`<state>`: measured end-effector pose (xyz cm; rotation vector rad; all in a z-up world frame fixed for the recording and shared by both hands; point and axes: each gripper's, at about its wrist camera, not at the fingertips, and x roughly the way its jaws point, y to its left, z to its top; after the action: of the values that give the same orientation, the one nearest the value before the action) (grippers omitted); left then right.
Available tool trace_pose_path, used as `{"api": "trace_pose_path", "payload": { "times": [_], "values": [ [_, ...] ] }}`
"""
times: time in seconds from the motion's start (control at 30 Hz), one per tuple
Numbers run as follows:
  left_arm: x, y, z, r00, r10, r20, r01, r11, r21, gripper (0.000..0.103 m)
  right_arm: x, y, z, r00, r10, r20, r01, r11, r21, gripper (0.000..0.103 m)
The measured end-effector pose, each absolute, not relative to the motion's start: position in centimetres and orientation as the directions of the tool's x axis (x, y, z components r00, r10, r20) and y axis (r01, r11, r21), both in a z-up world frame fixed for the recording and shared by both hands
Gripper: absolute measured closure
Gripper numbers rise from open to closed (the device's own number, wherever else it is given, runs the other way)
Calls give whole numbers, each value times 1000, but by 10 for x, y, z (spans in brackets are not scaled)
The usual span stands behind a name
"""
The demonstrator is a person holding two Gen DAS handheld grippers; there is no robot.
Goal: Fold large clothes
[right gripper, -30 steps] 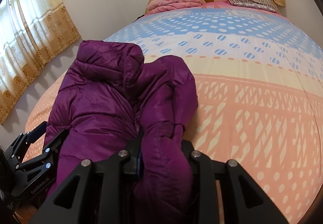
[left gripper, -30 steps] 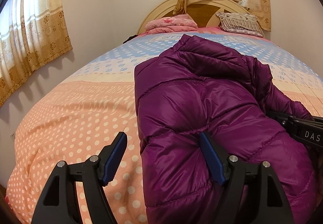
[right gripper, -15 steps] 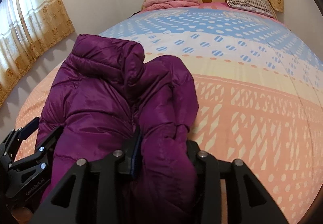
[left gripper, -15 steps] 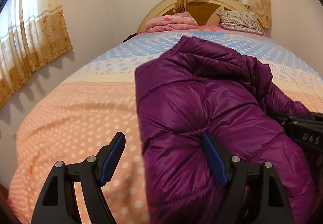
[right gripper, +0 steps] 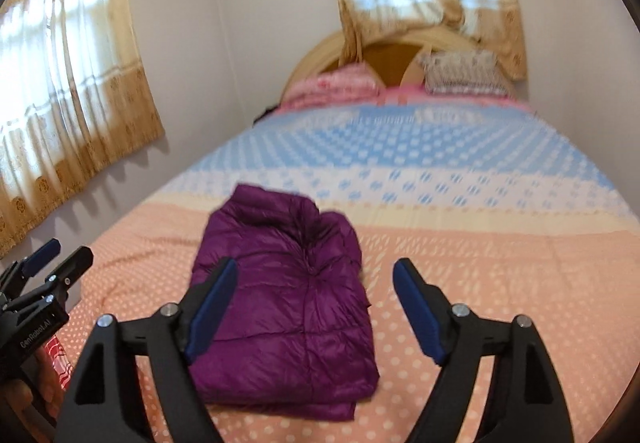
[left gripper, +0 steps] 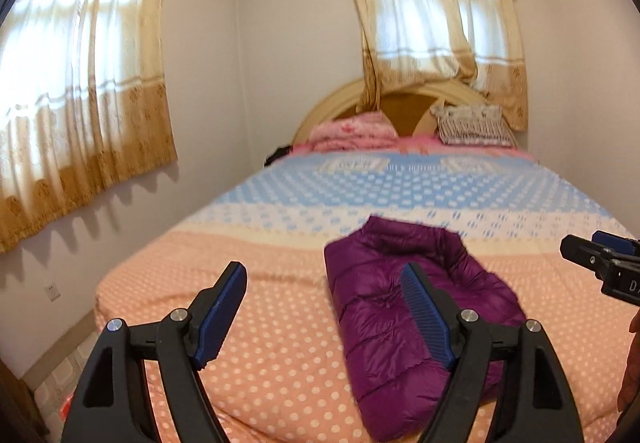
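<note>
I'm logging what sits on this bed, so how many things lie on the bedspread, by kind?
Purple puffer jacket, folded near the foot: 1
Pink folded blanket, by the headboard: 1
Patterned pillow, by the headboard: 1
Total: 3
A dark item at the far left edge of the bed is too small to identify, so it is not counted.

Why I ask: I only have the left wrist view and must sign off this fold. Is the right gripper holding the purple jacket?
Observer: No. The right gripper has just been opening its jaws; they stand wide with nothing clamped, and the purple jacket lies on the bedspread beyond them.
Operator: Is its near hem tidy? My own finger hides part of it.
Observer: Mostly. A lower layer sticks out slightly past the top one at the near edge.
</note>
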<state>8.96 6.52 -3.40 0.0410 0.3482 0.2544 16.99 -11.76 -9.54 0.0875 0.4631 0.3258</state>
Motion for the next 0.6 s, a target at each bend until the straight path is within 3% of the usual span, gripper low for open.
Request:
{"api": "trace_pose_path", "payload": {
  "times": [0.17, 0.6],
  "values": [
    [74, 61, -20, 924, 247, -291, -238, 969, 66, 22, 152, -108, -77, 861, 328, -388, -305, 945, 120, 20],
    [73, 68, -20, 918, 265, -297, -262, 964, 52, 22, 142, -100, -77, 859, 345, -379, -331, 938, 103, 19]
  ]
}}
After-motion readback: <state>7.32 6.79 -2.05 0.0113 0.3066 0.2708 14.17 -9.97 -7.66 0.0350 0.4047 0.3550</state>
